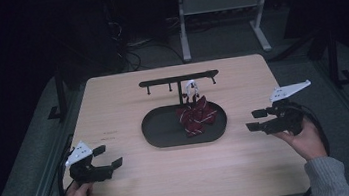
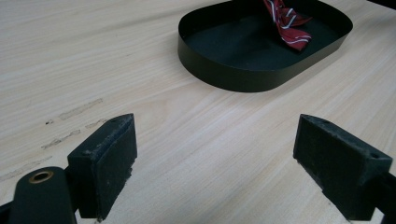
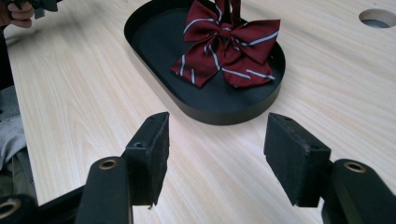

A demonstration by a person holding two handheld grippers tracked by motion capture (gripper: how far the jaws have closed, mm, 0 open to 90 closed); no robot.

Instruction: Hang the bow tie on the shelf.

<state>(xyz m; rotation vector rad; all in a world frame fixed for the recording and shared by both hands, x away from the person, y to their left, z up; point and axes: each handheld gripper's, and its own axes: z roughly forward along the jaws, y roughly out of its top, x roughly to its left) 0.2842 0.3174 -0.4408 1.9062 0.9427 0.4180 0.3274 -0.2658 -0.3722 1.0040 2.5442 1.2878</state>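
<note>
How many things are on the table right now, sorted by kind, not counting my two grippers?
Bow ties, dark red with white stripes: 1
Black oval trays: 1
Black hanger stands with pegs: 1
Total: 3
The bow tie hangs from the stand down into the tray.

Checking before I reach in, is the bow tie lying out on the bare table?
No, the striped red bow tie sits inside the black oval tray, not on the wooden table.
</note>
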